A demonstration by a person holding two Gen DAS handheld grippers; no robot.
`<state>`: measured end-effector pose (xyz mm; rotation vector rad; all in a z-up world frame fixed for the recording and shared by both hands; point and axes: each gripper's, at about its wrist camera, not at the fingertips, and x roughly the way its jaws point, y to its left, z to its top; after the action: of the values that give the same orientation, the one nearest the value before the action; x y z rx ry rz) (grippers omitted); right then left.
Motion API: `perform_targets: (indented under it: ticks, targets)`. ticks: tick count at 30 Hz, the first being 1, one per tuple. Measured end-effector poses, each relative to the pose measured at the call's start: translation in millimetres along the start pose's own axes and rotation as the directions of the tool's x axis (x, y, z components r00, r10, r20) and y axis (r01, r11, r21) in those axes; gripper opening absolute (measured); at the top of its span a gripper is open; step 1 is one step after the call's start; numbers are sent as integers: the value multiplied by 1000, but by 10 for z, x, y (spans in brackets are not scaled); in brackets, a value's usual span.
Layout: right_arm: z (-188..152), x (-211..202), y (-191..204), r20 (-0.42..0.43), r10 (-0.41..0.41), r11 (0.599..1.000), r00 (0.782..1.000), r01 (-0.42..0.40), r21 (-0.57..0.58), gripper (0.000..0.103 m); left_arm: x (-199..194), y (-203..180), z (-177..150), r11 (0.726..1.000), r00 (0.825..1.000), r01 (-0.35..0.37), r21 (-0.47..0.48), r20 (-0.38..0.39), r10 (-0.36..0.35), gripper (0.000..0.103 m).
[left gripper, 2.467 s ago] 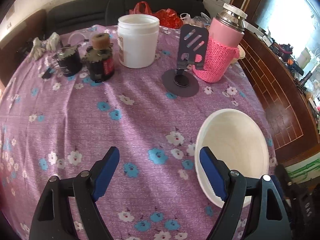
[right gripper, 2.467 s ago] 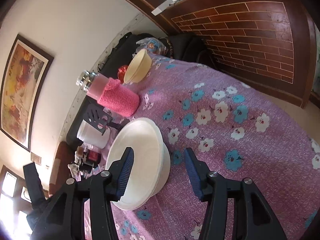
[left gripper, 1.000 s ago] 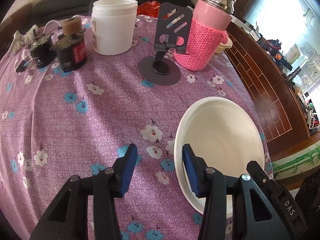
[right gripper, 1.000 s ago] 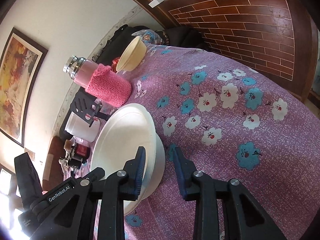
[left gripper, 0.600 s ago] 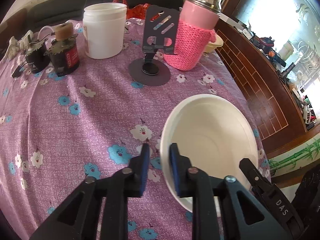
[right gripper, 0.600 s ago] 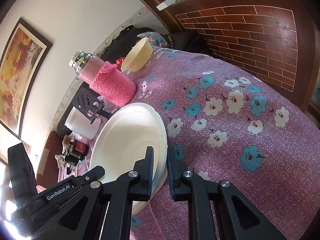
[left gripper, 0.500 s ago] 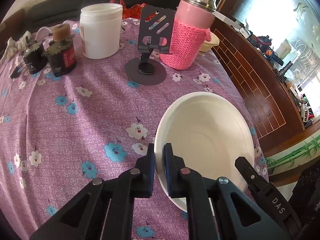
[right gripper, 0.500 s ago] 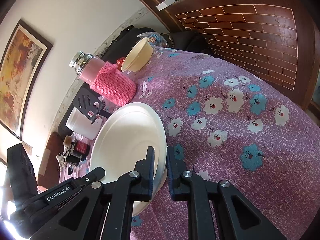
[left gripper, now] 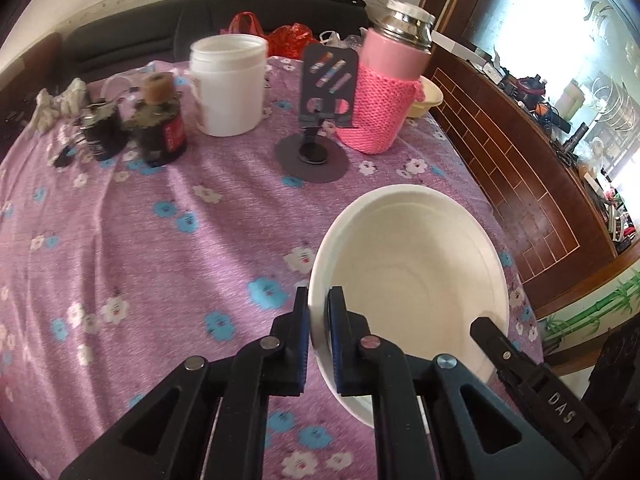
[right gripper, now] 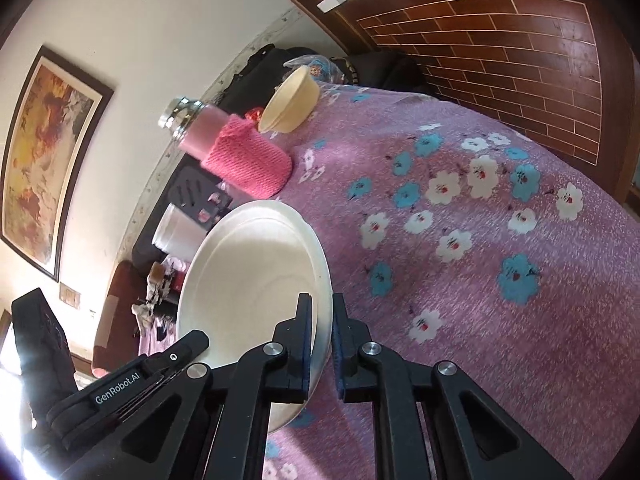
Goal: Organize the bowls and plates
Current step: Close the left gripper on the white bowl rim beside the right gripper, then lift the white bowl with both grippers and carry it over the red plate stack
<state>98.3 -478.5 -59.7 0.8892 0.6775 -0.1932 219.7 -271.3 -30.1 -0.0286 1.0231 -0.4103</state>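
Note:
A large white bowl (left gripper: 416,276) is over the purple flowered tablecloth (left gripper: 140,240) near its right edge. My left gripper (left gripper: 319,312) is shut on the bowl's near left rim. My right gripper (right gripper: 321,328) is shut on the opposite rim of the same bowl (right gripper: 256,272). Each gripper shows in the other's view at the bowl's edge. A small cream bowl (right gripper: 290,100) sits at the far end of the table behind the pink flask; it also shows in the left wrist view (left gripper: 426,98).
A pink knit-covered flask (left gripper: 386,88), a black phone stand (left gripper: 316,132), a white jar (left gripper: 228,84) and two dark ink bottles (left gripper: 160,128) stand at the back of the table. A brown brick-pattern wall (right gripper: 500,56) runs along the right edge.
Both grippers closed from open onto the white bowl's rim. The bowl has moved up a little and toward the table's middle, and both views have come closer to it.

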Motion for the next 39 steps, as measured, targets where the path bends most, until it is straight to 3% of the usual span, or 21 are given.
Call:
perform_targets:
  ticks: [5,12,25,32,39]
  targets:
    - [-146,-28,278,-38,3,999,999,-5,-52,9,-210,358,-137,998,1000,-16,-57,-7,16,10]
    - [-618,92,809,-120,33,992,992,-48,-117,9,-638,958,-330,988,995,-90,-127,22,93,10]
    - [-1356,124,1639,-200,89,967,976,-132,-217,10,-1343,1912,-668,958,983,-147,-246,71,169,10]
    - [-1811,110,2235,-249,134,934,959,-206,-291,10,-1864,2487,-868,927,967,-180,-328,113,228,10]
    - [-2312,123,2861,-304,181,891,936,-287,-353,10,-2398,3089,-1118,882,940,-220,-416,151,306,10]
